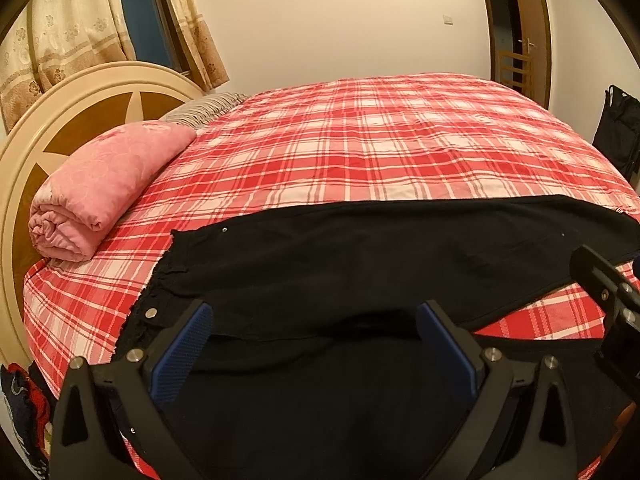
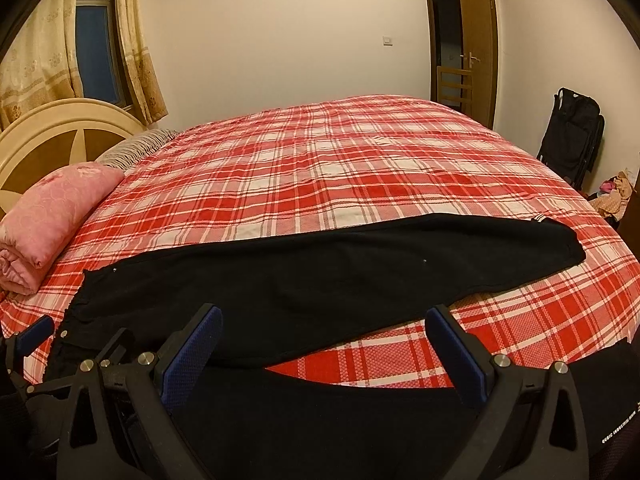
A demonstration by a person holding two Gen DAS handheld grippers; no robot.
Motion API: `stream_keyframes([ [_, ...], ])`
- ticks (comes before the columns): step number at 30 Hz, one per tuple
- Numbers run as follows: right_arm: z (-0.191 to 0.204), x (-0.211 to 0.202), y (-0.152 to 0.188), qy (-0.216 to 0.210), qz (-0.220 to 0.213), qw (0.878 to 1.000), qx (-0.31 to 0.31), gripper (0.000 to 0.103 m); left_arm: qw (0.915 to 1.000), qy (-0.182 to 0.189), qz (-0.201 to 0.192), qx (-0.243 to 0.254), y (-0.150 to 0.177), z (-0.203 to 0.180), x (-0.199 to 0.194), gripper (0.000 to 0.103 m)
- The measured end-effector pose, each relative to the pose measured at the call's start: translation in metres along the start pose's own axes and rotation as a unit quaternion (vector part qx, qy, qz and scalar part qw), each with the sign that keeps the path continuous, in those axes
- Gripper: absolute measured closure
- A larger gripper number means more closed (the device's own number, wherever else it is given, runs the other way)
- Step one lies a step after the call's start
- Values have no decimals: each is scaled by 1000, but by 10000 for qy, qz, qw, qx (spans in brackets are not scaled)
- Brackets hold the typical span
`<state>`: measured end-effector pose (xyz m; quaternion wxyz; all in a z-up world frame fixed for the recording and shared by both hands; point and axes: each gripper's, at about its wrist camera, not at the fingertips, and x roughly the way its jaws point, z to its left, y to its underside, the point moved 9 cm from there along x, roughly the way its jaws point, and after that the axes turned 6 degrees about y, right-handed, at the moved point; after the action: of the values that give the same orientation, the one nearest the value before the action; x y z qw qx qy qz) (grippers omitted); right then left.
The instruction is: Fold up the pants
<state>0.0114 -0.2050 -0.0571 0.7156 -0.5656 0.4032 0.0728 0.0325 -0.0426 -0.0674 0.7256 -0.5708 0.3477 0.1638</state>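
In the left wrist view, the left claw [image 1: 314, 316] stands wide open at the bottom of the frame, gripping nothing, its blue pads [image 1: 182, 354] spread over the black pants [image 1: 360, 252]. The pants lie flat across the lower half of the frame on a red checked bedspread [image 1: 360, 140], waistband at the left. A rolled pink quilt [image 1: 100, 188] sits at the left before a cream headboard [image 1: 60, 120].

In the right wrist view, the right claw [image 2: 324, 320] is also wide open and holds nothing. The pants [image 2: 320, 272] stretch from lower left to the right, one leg end [image 2: 560, 240] near the bed's right edge. Curtains [image 2: 132, 40] hang upper left, and a brown door [image 2: 476, 40] stands open upper right.
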Motion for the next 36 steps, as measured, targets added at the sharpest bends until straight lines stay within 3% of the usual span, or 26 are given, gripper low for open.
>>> stream_keyframes([
  [16,0,17,6,-11,213,9998,-13,1,9996,80,272,-60,6,0,18,0],
  [21,9,28,-9,-214,94,9992,-331,1,9992,164,366,-62,2,11,32,0],
  [24,14,46,-33,-503,-51,9975,-503,1,9973,324,555,-355,-5,34,50,0],
  [29,42,108,-57,-684,201,9889,-1306,5,9912,285,823,-994,-17,81,91,0],
  [36,109,175,-52,-1095,612,9648,-2310,6,9863,-427,1254,-987,-14,114,142,0],
])
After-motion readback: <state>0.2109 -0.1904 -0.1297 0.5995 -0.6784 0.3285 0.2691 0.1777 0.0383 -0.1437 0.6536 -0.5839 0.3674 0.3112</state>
